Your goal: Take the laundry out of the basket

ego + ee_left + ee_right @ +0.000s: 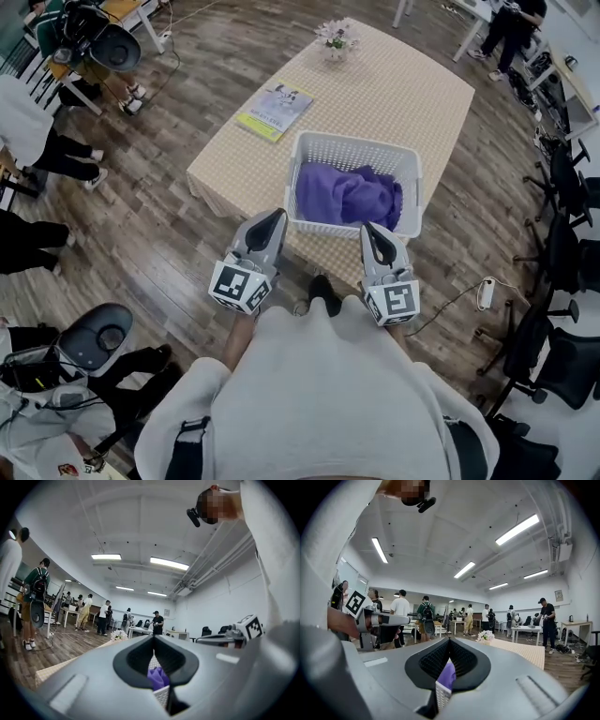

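Note:
A white slatted laundry basket (405, 167) stands at the near end of a table with a checked cloth (412, 94). Purple laundry (347, 195) lies bunched inside it. My left gripper (277, 218) hovers just short of the basket's near left corner, and its jaws meet with nothing in them. By the near right corner my right gripper (369, 229) is also shut and empty. In the left gripper view the gripper (153, 641) points at the laundry (158, 677) and basket wall (162, 696). In the right gripper view, purple cloth (448, 674) shows past the gripper (449, 641).
A magazine (275, 111) lies on the table's left side and a small flower vase (336, 39) stands at its far end. Seated people (37, 141) are to the left, office chairs (562, 253) to the right, and a power strip (486, 292) lies on the wooden floor.

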`<state>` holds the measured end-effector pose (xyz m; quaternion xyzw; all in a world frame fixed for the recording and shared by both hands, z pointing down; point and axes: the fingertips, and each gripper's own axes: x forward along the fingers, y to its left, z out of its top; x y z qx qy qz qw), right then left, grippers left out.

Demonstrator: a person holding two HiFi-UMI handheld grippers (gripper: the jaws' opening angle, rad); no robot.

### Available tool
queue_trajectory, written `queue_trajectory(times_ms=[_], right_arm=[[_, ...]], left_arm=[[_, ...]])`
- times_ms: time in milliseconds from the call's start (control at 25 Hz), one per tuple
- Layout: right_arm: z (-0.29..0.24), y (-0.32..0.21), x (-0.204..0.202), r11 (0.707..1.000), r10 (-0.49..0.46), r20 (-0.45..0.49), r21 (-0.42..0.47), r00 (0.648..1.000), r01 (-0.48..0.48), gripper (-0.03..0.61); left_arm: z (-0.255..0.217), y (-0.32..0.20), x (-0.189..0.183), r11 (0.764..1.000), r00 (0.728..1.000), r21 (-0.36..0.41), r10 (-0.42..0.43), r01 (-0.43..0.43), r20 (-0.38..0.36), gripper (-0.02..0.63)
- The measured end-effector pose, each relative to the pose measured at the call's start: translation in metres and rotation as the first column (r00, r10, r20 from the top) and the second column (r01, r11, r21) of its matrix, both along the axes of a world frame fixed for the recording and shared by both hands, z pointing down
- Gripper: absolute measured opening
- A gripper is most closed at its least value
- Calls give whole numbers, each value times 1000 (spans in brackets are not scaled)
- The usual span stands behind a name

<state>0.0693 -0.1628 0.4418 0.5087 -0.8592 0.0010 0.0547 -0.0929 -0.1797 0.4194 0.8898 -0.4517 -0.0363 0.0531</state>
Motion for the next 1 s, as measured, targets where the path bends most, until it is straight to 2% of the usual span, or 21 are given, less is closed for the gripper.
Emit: queue_trajectory(times_ms=[520,720,1000], right_arm=[[-20,-81,26,998,-52,43,42,998,50,-2],[-12,-93,32,998,-66,60,21,996,65,-2],[2,-103,27,999,-30,59,-21,998,32,-2]], left_arm=[[-18,-74,26,998,997,27,-62,61,36,9],[-11,-80,36,997,995,15,-79,78,56,9],[1,-97,23,998,996,-19,-63,64,61,9]])
